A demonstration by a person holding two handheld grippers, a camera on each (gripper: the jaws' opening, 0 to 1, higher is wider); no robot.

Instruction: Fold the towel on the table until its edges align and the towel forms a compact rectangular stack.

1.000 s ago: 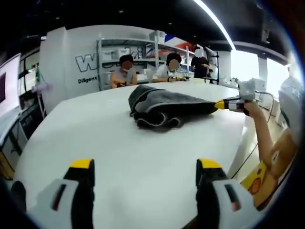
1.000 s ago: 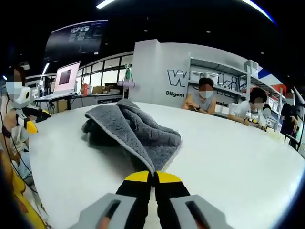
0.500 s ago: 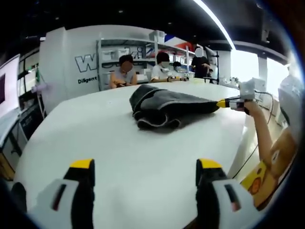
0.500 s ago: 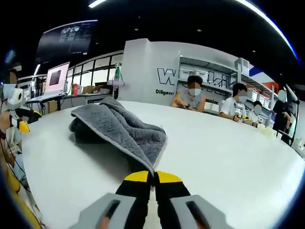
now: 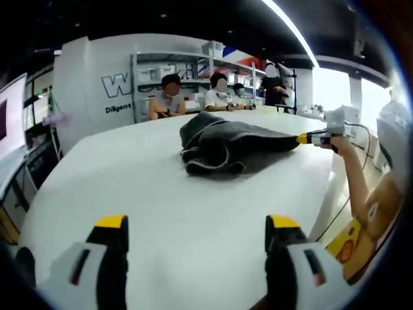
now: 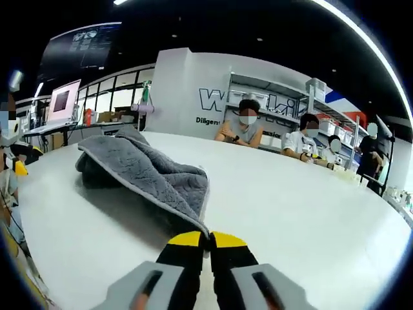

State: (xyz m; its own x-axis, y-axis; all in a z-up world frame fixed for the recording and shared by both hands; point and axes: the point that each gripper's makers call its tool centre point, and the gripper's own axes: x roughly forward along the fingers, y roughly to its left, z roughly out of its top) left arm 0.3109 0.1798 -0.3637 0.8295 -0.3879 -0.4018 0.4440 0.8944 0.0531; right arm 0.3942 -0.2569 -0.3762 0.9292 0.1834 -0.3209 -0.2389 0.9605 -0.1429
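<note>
White desk (image 5: 161,194) in the left gripper view carries one grey towel (image 5: 226,145), now stretched a little more toward the right claw (image 5: 303,137); the left claw (image 5: 197,227) hangs open. In the right gripper view, the right claw (image 6: 207,239) stays closed on the crumpled towel's (image 6: 151,174) corner.

Left gripper view: the right hand-held gripper (image 5: 303,137), closed on a corner of the grey towel (image 5: 226,147), now sits slightly further toward the right of the frame than one second ago. The towel's pinched corner is drawn out with it, and the bundle has shifted a little rightward on the white bench (image 5: 161,213).

Right gripper view: the towel (image 6: 145,174) now lies lower and further left in frame, stretched flatter.
</note>
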